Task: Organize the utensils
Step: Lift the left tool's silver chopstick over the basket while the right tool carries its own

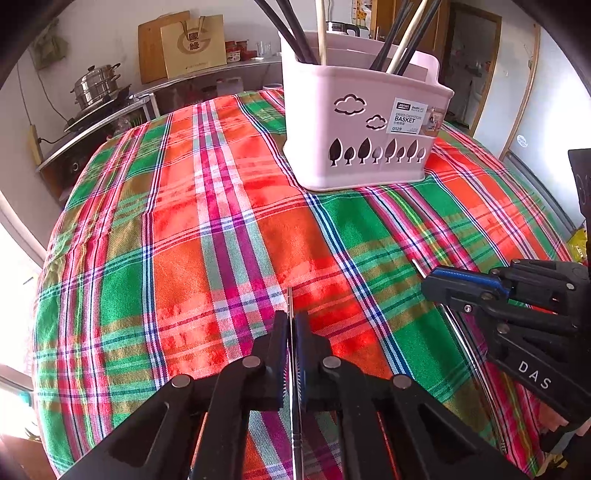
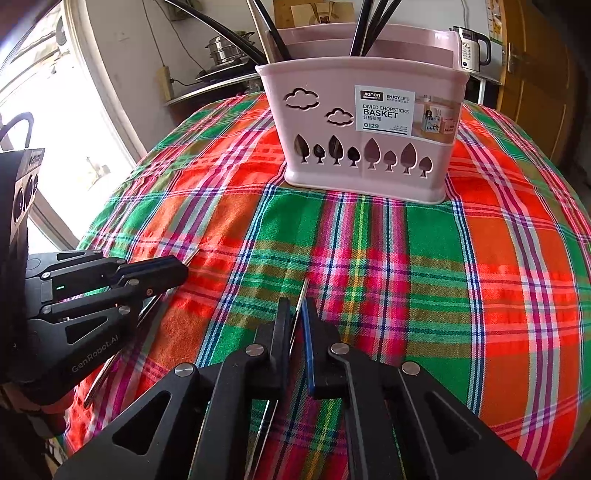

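Across the tabletop (image 1: 221, 221) lies a plaid cloth (image 2: 424, 277) in orange, green, pink and white, rumpled into low folds. Toward its far side stands a pink divided basket (image 1: 354, 147), cut with cloud and tree shapes and bearing a label reading "BASKET"; black and pale wooden chopsticks (image 1: 402, 33) lean upright in its compartments.

Nearer the cameras, the left gripper (image 1: 292, 325) has its fingers pressed together on a thin metal chopstick (image 1: 290, 299), whose tip pokes out ahead of them just over the cloth. The right gripper (image 2: 295, 314) likewise pinches a second metal chopstick (image 2: 303, 291) between nearly closed fingers, with its tip slanting forward. Each gripper shows at the edge of the other's view, low over the cloth.

Behind the tabletop, a steel counter (image 1: 110, 118) carries a stacked steamer pot (image 1: 96, 83); a yellow paper bag (image 1: 194, 44) and a wooden board lean against the wall. An electric kettle (image 2: 471, 50) sits behind the basket, a bright window (image 2: 55, 122) to the left, and a wooden door (image 2: 535, 74) to the right.
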A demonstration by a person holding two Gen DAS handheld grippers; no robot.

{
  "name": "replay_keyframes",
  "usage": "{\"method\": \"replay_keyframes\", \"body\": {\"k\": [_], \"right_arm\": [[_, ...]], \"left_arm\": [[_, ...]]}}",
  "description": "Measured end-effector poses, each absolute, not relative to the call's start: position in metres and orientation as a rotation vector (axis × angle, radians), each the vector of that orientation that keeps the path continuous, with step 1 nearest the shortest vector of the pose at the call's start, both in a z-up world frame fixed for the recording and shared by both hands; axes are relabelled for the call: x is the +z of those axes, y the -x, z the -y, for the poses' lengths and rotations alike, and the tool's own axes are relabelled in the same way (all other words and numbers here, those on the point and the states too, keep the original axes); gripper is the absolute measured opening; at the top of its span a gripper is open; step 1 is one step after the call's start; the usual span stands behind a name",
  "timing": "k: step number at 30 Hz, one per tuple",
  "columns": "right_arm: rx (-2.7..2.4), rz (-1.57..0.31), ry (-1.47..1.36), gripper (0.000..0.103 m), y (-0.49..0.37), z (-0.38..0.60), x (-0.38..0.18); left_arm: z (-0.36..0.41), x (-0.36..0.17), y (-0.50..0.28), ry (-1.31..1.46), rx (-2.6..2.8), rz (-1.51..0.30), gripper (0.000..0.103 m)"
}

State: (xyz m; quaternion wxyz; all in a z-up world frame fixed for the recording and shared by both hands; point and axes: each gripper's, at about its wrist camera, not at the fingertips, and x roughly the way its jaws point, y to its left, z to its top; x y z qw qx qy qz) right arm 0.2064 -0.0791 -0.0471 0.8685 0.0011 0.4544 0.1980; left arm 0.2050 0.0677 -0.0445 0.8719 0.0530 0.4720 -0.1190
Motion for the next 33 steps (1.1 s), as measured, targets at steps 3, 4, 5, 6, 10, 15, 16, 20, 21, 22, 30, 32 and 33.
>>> {"method": "replay_keyframes", "body": {"k": [3, 4, 5, 6, 10, 15, 16, 20, 21, 22, 30, 32, 33], "right_arm": [[0.424, -0.929, -0.017, 0.005, -0.205, 0.084, -0.039], [0.428, -0.919, -0.021, 0.005, -0.205, 0.086, -0.034], [0.430, -0.908, -0.024, 0.005, -0.204, 0.089, -0.030], [0.432, -0.896, -0.027, 0.005, -0.203, 0.091, -0.025], [0.448, -0.842, -0.043, 0.005, -0.199, 0.101, -0.001], [0.456, -0.775, -0.063, 0.004, -0.195, 0.114, 0.028], [0.455, -0.761, -0.064, 0.004, -0.194, 0.116, 0.034], [0.454, -0.708, -0.070, 0.004, -0.191, 0.123, 0.055], [0.453, -0.696, -0.072, 0.004, -0.190, 0.125, 0.059], [0.453, -0.687, -0.073, 0.004, -0.189, 0.125, 0.062], [0.462, -0.621, -0.078, 0.004, -0.180, 0.135, 0.079], [0.462, -0.616, -0.076, 0.004, -0.179, 0.137, 0.080], [0.464, -0.615, -0.077, 0.004, -0.179, 0.138, 0.080]], "left_arm": [[-0.069, -0.036, -0.204, -0.087, -0.254, -0.969, 0.004], [-0.069, -0.032, -0.203, -0.079, -0.256, -0.958, 0.004], [-0.070, -0.026, -0.202, -0.073, -0.259, -0.945, 0.004], [-0.070, -0.020, -0.201, -0.067, -0.260, -0.932, 0.004], [-0.071, 0.008, -0.199, -0.038, -0.271, -0.877, 0.004], [-0.073, 0.043, -0.196, -0.017, -0.278, -0.805, 0.004], [-0.073, 0.049, -0.195, -0.015, -0.278, -0.793, 0.004], [-0.073, 0.070, -0.190, -0.003, -0.283, -0.746, 0.004], [-0.074, 0.075, -0.189, 0.001, -0.285, -0.734, 0.004], [-0.074, 0.080, -0.188, 0.005, -0.287, -0.723, 0.004], [-0.075, 0.096, -0.179, 0.021, -0.293, -0.681, 0.004], [-0.075, 0.095, -0.178, 0.025, -0.290, -0.684, 0.004], [-0.075, 0.095, -0.177, 0.028, -0.291, -0.687, 0.004]]}}
